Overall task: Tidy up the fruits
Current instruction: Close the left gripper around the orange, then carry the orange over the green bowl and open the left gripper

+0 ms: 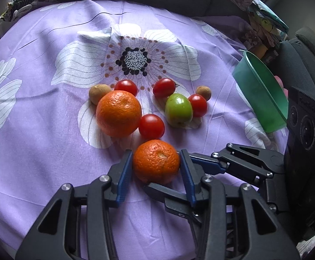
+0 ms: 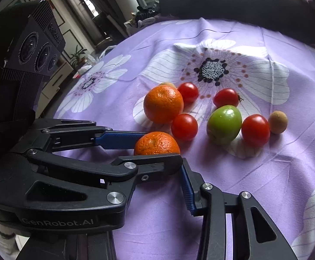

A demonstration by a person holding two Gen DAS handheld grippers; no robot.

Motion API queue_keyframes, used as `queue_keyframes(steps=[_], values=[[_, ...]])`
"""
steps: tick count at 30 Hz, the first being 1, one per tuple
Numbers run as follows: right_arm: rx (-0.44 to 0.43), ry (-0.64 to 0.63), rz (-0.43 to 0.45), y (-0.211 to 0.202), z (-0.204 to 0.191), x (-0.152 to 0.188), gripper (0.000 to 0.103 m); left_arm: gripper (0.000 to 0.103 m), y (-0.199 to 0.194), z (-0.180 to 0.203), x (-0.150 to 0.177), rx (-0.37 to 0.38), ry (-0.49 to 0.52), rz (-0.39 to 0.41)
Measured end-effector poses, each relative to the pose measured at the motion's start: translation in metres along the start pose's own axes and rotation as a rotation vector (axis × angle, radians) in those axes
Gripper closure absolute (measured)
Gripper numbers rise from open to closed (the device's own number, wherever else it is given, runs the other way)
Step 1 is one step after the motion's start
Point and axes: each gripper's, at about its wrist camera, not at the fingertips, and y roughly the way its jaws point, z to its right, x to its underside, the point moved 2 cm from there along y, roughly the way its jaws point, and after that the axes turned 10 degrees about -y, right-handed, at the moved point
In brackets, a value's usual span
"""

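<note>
Fruit lay in a bunch on a purple cloth (image 1: 49, 140) with big white flowers, spread over the worktop. The small orange (image 1: 156, 161) sat at the front of the bunch, closest to both cameras. The left gripper (image 1: 156, 169) had its blue fingers (image 1: 122, 177) pressed on the two sides of this small orange, so it was grasping it, and the orange was resting on the cloth. The right gripper (image 1: 168, 173) came in from the right side of the left wrist view. One of its fingers (image 1: 203, 163) lay just beside the orange and the other reached across the near side of it. The left gripper hid parts of it, so I cannot tell if the right fingers were squeezing the orange or only sitting next to it. Just behind the small orange were a big orange (image 1: 118, 113) and four red tomatoes (image 1: 151, 126); one tomato was touching the big orange. A green fruit (image 1: 178, 110) sat to the right with a tomato right beside it. Two little brown fruits (image 1: 99, 93) lay at the two ends of the bunch. A green bowl (image 1: 261, 95) was tipped on its side at the right edge of the cloth, apart from the fruit.
</note>
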Motion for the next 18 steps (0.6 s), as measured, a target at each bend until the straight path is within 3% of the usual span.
queue_keyframes(steps=[6, 14, 18], values=[[0.047, 0.037, 0.096, -0.039, 0.016, 0.005, 0.061, 0.061, -0.005, 0.044, -0.011, 0.036, 0.101, 0.032], [0.262, 0.112, 0.262, -0.135, 0.071, 0.004, 0.061, 0.06, -0.005, 0.157, -0.045, 0.16, 0.319, 0.112], [0.355, 0.183, 0.289, -0.168, 0.108, 0.016, 0.061, 0.06, 0.021, 0.204, -0.058, 0.229, 0.381, 0.072]])
